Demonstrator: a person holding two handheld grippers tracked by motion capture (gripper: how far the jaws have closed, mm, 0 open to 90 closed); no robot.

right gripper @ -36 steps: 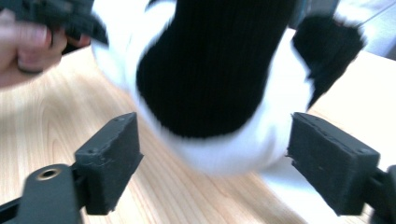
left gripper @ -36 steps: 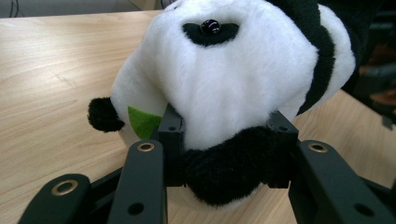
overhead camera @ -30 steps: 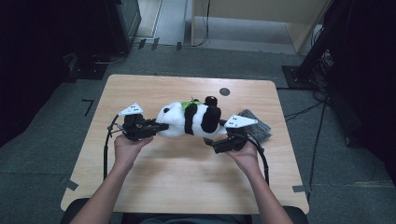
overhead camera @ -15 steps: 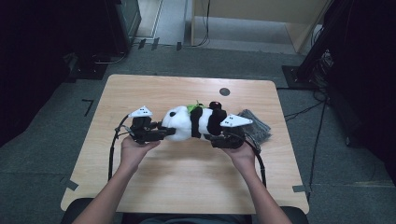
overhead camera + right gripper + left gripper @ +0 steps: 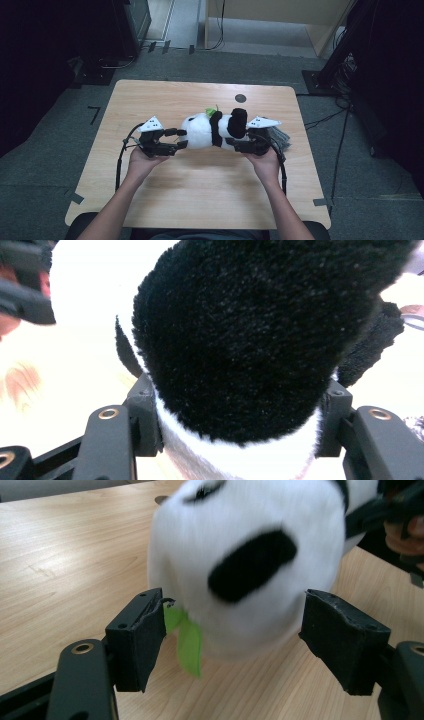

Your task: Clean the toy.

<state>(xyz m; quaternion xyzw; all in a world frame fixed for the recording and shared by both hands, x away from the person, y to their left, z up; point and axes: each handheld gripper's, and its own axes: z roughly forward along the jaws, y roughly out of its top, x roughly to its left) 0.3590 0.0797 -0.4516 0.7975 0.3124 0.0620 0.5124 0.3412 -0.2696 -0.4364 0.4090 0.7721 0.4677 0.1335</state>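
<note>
A black-and-white panda plush (image 5: 202, 131) lies on its side on the wooden table (image 5: 200, 200), with a green leaf (image 5: 190, 640) at its mouth. My left gripper (image 5: 181, 139) is at the head end. Its jaws have just been opening, and in the left gripper view the head (image 5: 250, 555) sits between the pads (image 5: 137, 640) without being pressed. My right gripper (image 5: 238, 145) is at the other end, and its jaws have just been closing. Its pads (image 5: 145, 420) squeeze the plush's black and white rear part (image 5: 250, 340) from both sides.
A dark grey crumpled item (image 5: 281, 136) lies on the table just behind my right hand. A small black round mark (image 5: 241, 98) sits near the table's far edge. Bare wood stretches in front of my hands and on the far left.
The left jaws have come apart from the panda's head. The right gripper has moved in slightly and closed on the panda's rear. The plush has shifted a little to the right.
</note>
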